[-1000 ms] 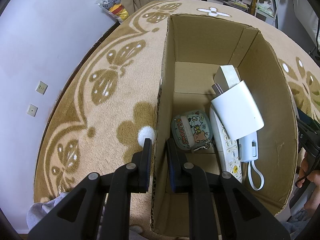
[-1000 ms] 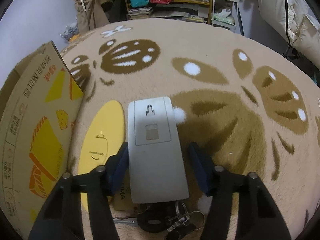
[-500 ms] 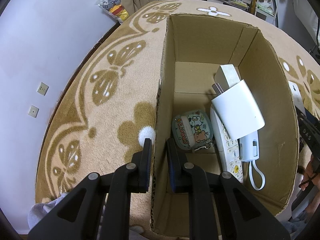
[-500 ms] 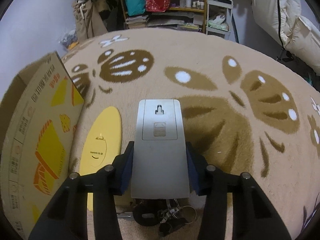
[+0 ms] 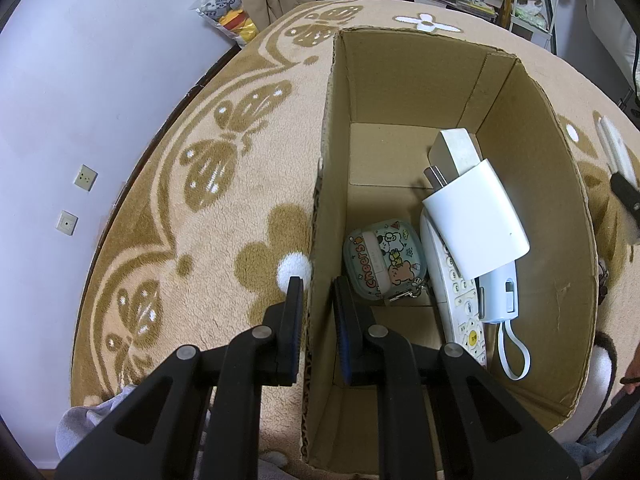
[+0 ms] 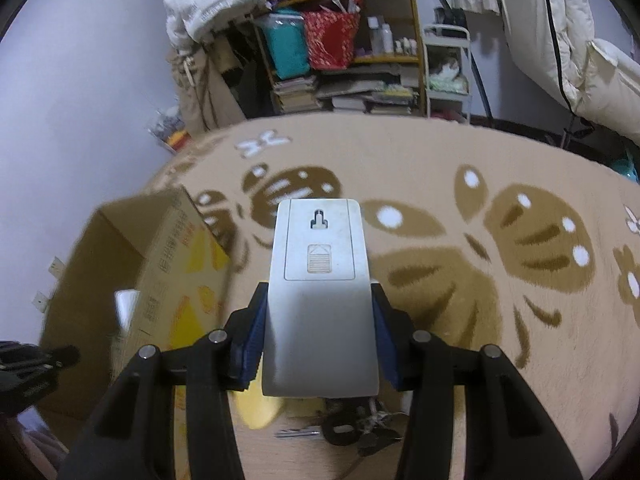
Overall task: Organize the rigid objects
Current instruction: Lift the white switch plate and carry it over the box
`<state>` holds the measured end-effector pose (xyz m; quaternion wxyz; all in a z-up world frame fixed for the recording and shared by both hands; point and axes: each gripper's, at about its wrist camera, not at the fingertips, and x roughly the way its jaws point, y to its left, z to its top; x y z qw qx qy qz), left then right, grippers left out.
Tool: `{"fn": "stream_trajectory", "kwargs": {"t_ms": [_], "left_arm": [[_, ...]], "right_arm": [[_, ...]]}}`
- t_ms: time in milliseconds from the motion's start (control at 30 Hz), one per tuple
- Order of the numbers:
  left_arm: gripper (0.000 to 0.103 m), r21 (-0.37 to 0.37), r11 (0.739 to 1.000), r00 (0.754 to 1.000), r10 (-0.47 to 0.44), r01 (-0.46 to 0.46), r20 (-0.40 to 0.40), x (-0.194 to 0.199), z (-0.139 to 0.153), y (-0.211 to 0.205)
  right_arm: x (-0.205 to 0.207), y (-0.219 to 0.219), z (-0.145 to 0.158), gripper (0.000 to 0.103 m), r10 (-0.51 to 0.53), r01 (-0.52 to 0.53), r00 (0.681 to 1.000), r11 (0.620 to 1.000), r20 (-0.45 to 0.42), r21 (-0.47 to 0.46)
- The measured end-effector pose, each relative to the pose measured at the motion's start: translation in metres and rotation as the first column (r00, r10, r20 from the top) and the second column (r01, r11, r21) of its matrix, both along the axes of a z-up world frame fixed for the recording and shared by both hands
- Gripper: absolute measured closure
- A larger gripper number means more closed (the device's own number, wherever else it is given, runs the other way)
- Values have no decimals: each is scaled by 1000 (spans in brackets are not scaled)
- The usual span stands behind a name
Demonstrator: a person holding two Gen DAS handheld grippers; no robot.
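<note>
Grey plastic remote (image 6: 320, 292) sat clamped between the jaws of the right gripper (image 6: 318, 340), lifted above the carpet (image 6: 460, 280) beside the cardboard box (image 5: 400, 80). Left gripper (image 5: 316, 300) pinched the box's near wall, steadying it. Carrying seemed underway; next, the remote needed lowering among the items inside.

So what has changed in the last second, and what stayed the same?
The right claw closed on the grey remote and lifted it off the carpet, above the keys, toward the cardboard box. The left claw stayed clamped on the box wall; the items inside did not move.
</note>
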<state>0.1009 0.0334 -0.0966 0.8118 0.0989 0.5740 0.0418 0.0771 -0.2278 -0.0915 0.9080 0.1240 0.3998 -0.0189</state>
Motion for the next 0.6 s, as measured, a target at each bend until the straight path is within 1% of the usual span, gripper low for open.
{"fn": "stream_trajectory", "kwargs": {"t_ms": [133, 333, 600], "left_arm": [[88, -1, 1000, 1000, 0, 0, 0, 0, 0, 0], [88, 0, 1000, 1000, 0, 0, 0, 0, 0, 0], [88, -1, 1000, 1000, 0, 0, 0, 0, -1, 0]], "right_arm": [[0, 12, 16, 52, 41, -41, 998, 999, 37, 9], [0, 39, 38, 52, 126, -127, 988, 992, 89, 15], [-1, 81, 54, 52, 250, -250, 962, 968, 107, -10]]}}
